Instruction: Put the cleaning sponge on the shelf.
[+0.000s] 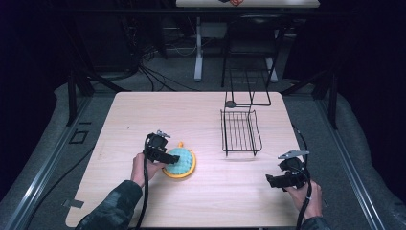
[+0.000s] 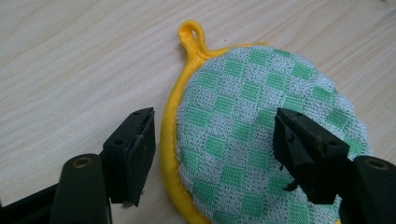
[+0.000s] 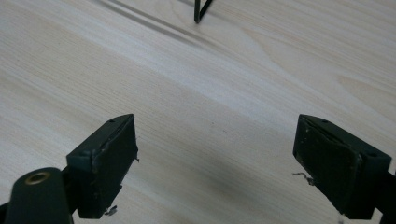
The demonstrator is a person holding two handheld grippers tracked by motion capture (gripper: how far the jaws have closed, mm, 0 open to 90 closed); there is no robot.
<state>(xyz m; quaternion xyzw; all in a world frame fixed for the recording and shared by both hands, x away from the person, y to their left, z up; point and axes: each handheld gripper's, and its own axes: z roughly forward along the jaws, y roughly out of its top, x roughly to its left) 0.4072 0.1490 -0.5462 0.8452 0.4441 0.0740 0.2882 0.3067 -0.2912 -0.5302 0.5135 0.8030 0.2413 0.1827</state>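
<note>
Tabletop (image 1: 201, 115): pale wood, wire rack (image 1: 240, 132) at right.
Left hand-held gripper (image 2: 212, 154): jaws apart, straddling the potholder (image 2: 261, 126) edge.
Right hand-held gripper (image 3: 215, 163): spread wide, empty.

The person's 2 forearms enter from the near edge of the scene. The left hand (image 1: 142, 167), in a camouflage sleeve, grips the left gripper (image 1: 168, 158) at left of centre, its body angled toward the right. In the left gripper view its 2 black jaws stand partly apart, with neither pad pressing on anything. The right hand (image 1: 306, 194) holds the right gripper (image 1: 269, 180) at the near right, pointing left. Its jaws stand wide apart with nothing between them.
</note>
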